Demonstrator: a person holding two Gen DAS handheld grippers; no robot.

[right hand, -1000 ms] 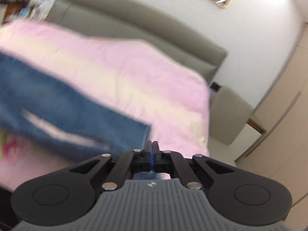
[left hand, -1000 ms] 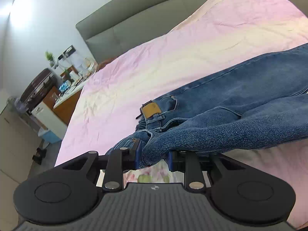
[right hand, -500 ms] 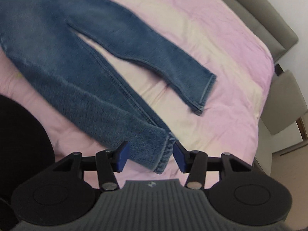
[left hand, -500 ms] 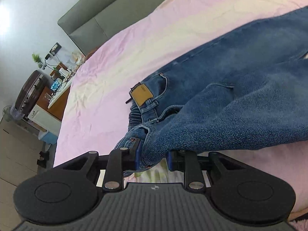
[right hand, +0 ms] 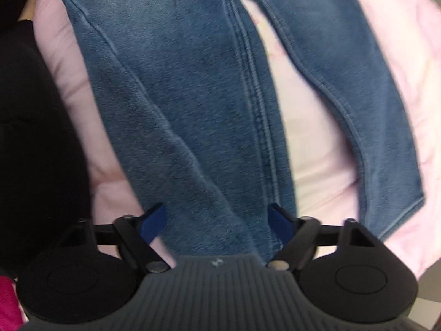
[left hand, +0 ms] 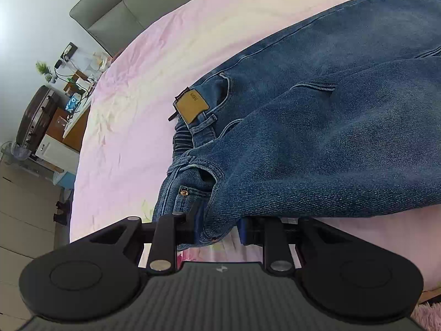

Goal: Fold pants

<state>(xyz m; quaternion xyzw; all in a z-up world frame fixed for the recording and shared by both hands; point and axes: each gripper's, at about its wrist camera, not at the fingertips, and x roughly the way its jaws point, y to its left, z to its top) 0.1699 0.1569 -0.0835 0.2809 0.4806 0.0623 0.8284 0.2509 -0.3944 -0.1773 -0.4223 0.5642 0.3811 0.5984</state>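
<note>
Though hem hidden under body: R tongs (right hand: 217,224) opening over jeans (right hand: 193,110).

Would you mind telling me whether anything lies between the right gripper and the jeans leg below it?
Nothing visible does: the right gripper, jaws opening, points straight at the near leg of the jeans, with only bare denim between its fingers.
</note>
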